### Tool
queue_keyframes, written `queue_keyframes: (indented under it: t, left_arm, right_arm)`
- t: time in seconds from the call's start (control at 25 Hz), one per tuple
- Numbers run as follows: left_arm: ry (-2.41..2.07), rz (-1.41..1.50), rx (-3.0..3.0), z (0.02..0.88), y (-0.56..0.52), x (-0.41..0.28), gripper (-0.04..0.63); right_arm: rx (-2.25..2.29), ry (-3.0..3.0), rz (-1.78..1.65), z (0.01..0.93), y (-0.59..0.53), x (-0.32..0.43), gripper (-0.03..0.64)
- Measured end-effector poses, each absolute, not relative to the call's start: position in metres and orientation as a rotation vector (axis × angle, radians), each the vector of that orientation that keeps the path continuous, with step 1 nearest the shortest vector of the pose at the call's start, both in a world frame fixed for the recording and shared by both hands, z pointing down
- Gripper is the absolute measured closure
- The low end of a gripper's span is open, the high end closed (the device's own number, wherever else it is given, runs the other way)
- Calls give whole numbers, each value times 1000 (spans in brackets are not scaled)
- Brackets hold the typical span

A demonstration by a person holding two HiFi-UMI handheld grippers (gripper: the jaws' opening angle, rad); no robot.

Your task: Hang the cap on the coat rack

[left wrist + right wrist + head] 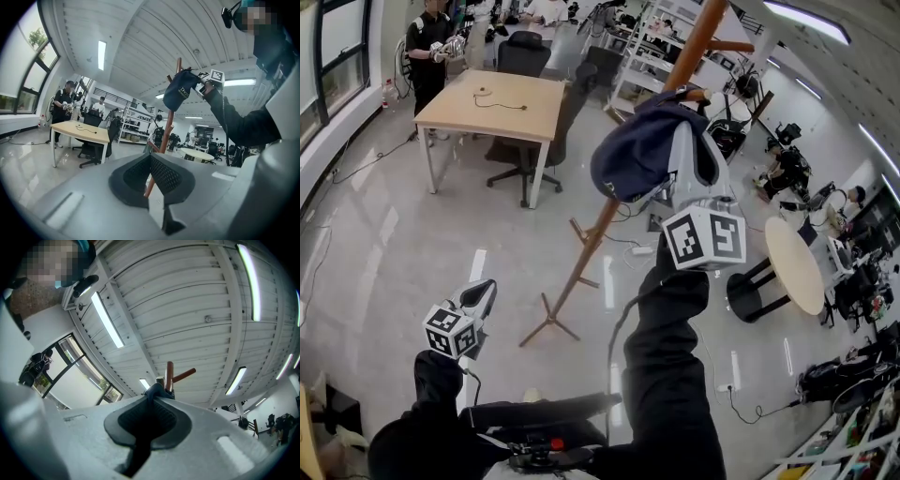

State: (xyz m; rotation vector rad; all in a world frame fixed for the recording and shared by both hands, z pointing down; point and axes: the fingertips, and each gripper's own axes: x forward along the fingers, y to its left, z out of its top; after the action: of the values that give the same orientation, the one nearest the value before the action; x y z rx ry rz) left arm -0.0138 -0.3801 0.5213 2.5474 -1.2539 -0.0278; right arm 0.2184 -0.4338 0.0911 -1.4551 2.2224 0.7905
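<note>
**Item: navy cap held at the upper pegs of a wooden coat rack, not yet released**

Right gripper point(677, 127): jaws pinched together on a fold of the cap point(637, 150), dark cloth running between the pads point(161, 416). The cap is raised against the coat rack point(591, 239), beside a short peg point(694, 94); whether it already sits over that peg cannot be told. Left gripper point(478, 298): low, well apart from the rack, jaws together on nothing. Risks, as judged:
- If the jaws let go before the cloth clears the peg tip, the cap would likely fall to the floor.
- A sideways push on the pole could rock the rack on its splayed feet.
- Cloth could snag in the pads on withdrawal.
</note>
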Motion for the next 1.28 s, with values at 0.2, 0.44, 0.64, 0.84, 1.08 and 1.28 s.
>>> queue_keyframes:
  t: [0.2, 0.44, 0.64, 0.84, 1.08, 1.28]
  left_arm:
    - [-1253, -23, 2539, 526, -382, -15, 592]
    - [-1254, -17, 2534, 527, -383, -14, 592]
    - [-1252, -14, 2535, 529, -386, -12, 592]
    - [-1249, -13, 2533, 529, -388, -11, 592]
    - [-1253, -8, 2531, 529, -386, -11, 592]
    - [-1247, -7, 2531, 528, -387, -10, 592]
  right_arm:
    - [-1460, 2228, 776, 99, -440, 218, 607]
    - [-1468, 2234, 764, 104, -445, 221, 607]
    - [-1474, 2237, 748, 110, -451, 226, 607]
    - [-1481, 2247, 740, 114, -458, 225, 607]
    - [-1487, 2257, 725, 118, -461, 226, 607]
    - [-1490, 2259, 716, 120, -467, 226, 607]
